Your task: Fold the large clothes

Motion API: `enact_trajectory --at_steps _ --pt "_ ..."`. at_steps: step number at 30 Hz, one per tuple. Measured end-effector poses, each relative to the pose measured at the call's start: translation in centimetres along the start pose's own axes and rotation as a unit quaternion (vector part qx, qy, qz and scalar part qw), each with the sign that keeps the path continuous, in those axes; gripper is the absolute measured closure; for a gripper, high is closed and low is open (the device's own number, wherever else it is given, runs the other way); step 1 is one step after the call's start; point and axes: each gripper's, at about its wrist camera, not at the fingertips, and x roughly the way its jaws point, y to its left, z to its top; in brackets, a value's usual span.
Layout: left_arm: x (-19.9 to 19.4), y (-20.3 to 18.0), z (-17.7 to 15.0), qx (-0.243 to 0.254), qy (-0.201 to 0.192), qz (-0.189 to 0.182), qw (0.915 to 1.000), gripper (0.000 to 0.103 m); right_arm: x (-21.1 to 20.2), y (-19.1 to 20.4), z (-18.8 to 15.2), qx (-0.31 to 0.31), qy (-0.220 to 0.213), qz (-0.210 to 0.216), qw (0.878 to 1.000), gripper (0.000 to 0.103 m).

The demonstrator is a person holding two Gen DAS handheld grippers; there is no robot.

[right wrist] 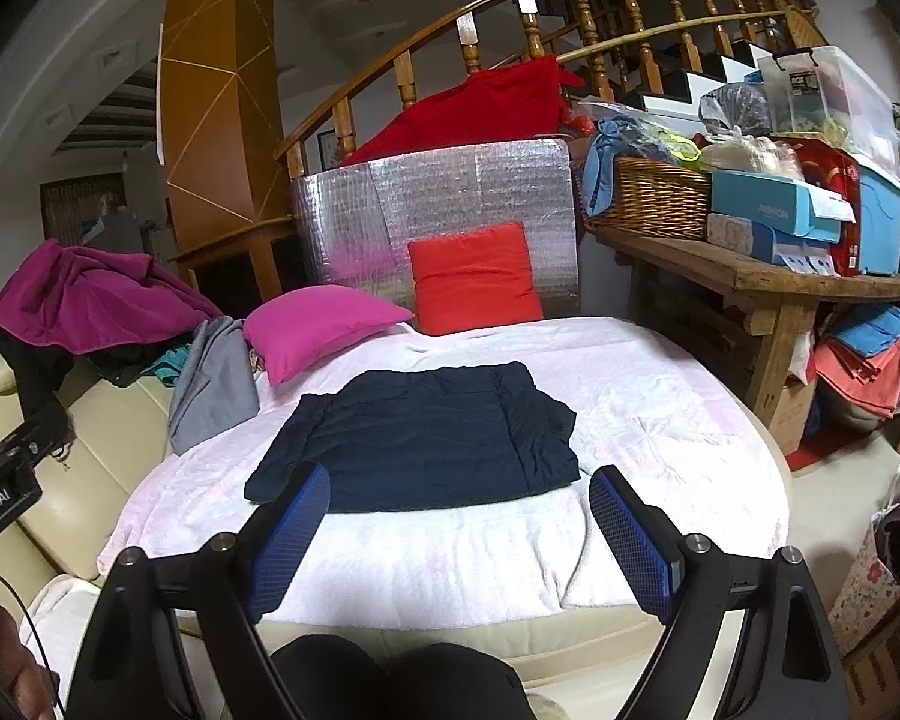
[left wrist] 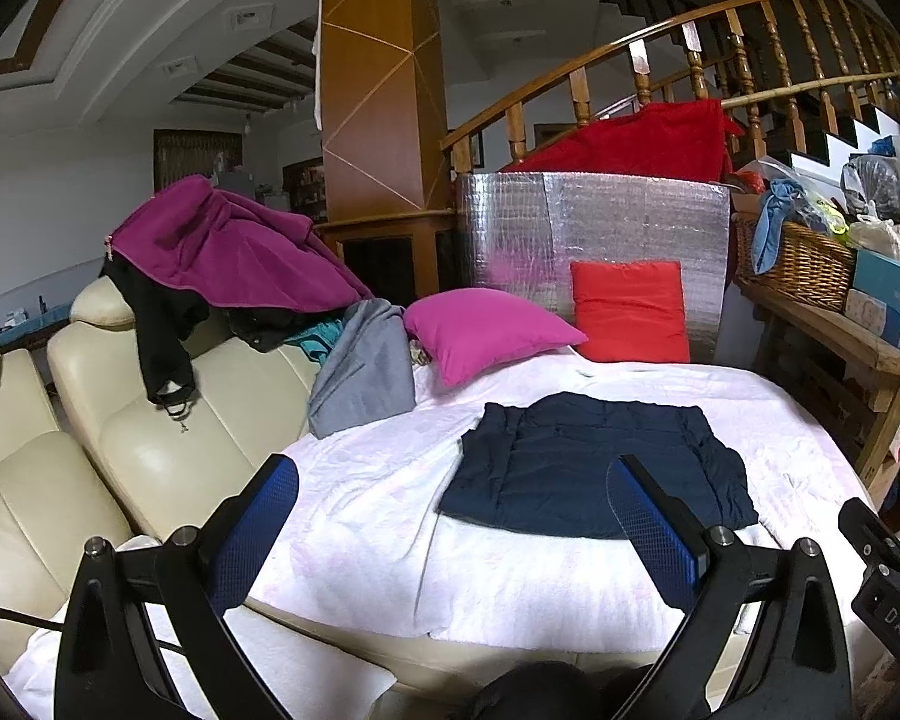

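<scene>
Both grippers hang with jaws spread wide and nothing between them: the left gripper (left wrist: 450, 516) and right gripper (right wrist: 459, 516) above the near edge of the white sheet (right wrist: 660, 396). One navy garment (right wrist: 420, 438) lies flat mid-sheet at twelve o'clock from the right gripper, with a pink cushion (right wrist: 318, 330) at eleven.

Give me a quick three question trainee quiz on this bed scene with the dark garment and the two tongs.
1. True or false: the navy garment lies flat on the white blanket.
2. Which cushion leans upright on the silver foil panel? A. red cushion B. magenta pillow
3. Fill in: the right tongs and the left tongs are both ____ and hold nothing.

Key: 1 true; 2 A; 3 open.
</scene>
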Motion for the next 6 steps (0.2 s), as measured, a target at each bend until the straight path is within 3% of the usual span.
enact_trajectory --at_steps 6 --pt "4.4 0.4 0.7 -0.004 0.02 -0.005 0.9998 0.001 3.4 -1.3 1.7 0.011 0.008 -0.003 1.0 0.012"
